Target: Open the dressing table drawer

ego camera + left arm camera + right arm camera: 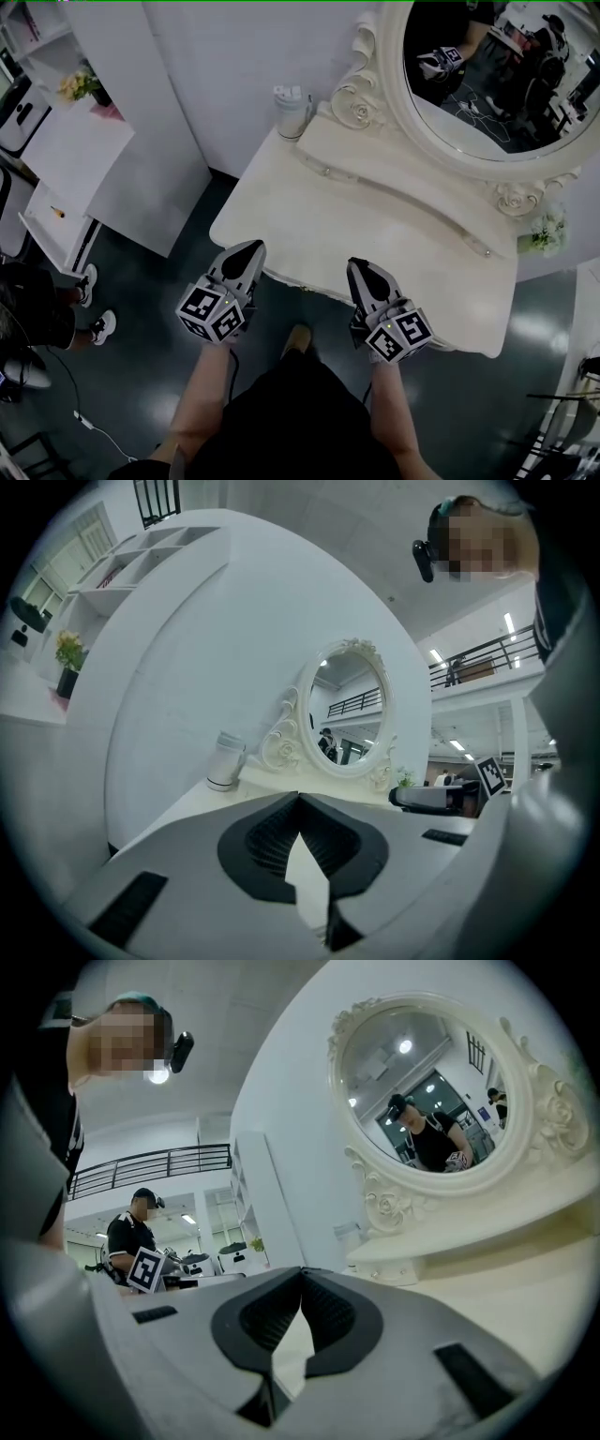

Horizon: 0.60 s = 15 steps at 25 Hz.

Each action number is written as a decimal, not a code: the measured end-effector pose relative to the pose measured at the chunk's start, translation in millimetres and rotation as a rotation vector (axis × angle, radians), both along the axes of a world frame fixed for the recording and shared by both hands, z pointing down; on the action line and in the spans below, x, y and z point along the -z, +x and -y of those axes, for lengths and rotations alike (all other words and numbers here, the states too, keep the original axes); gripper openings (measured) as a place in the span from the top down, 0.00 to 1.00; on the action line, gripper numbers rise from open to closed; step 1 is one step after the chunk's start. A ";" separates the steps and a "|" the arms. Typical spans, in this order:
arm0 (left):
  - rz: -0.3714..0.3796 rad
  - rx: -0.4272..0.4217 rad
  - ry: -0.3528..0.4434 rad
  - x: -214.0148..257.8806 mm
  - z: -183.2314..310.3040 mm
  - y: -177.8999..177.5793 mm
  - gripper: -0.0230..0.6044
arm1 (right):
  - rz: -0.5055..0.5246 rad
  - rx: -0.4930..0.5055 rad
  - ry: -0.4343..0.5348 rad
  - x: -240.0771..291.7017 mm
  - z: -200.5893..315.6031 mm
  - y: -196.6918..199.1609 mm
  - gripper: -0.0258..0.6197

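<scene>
Dressing table: cream dressing table point(309, 220) with a carved oval mirror point(487, 84) at its back and a white canister point(292, 111) on its back left corner.
Drawer: not plainly seen. It probably sits in the front panel under the table's front edge, which the head view hides. A low raised tier point(403, 187) below the mirror also carries a small knob point(327, 172).
Left gripper: the left gripper point(247, 251) is at the table's front edge, left of centre. Its jaws are together at the tips with nothing between them.
Right gripper: the right gripper point(359, 269) is at the same front edge, right of centre. Its jaws are also closed and empty.
Stage: approach only; nothing on the table is touched yet.
Handling: likely a rigid, light wooden drawer that slides straight out. It may stick or skew if pulled off-centre.
Where to hold: the drawer's knob or its lower lip. The jaws must part first, close around it, then pull level away from the table.
Risk: a small smooth knob could slip from the pads.
</scene>
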<state>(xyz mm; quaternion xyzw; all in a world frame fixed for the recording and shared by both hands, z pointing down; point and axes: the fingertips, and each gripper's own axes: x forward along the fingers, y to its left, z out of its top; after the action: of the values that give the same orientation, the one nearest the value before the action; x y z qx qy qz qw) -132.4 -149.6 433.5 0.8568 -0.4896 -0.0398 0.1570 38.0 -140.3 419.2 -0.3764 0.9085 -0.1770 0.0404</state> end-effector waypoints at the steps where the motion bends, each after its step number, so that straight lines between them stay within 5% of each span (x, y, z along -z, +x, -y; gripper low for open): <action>1: 0.001 -0.007 -0.004 -1.3 7.1 4.4 0.94 | 0.004 -0.001 -0.005 -1.6 7.2 2.8 0.95; 15: 0.044 -0.042 -0.064 -21.3 69.8 43.4 0.94 | 0.040 0.047 -0.050 -20.7 70.2 13.0 0.95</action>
<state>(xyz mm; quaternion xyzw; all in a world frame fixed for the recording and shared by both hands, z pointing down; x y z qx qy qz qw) -89.0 -219.4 454.8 0.8620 -0.4760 -0.0021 0.1744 51.0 -210.5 439.9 -0.3520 0.9115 -0.2082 0.0448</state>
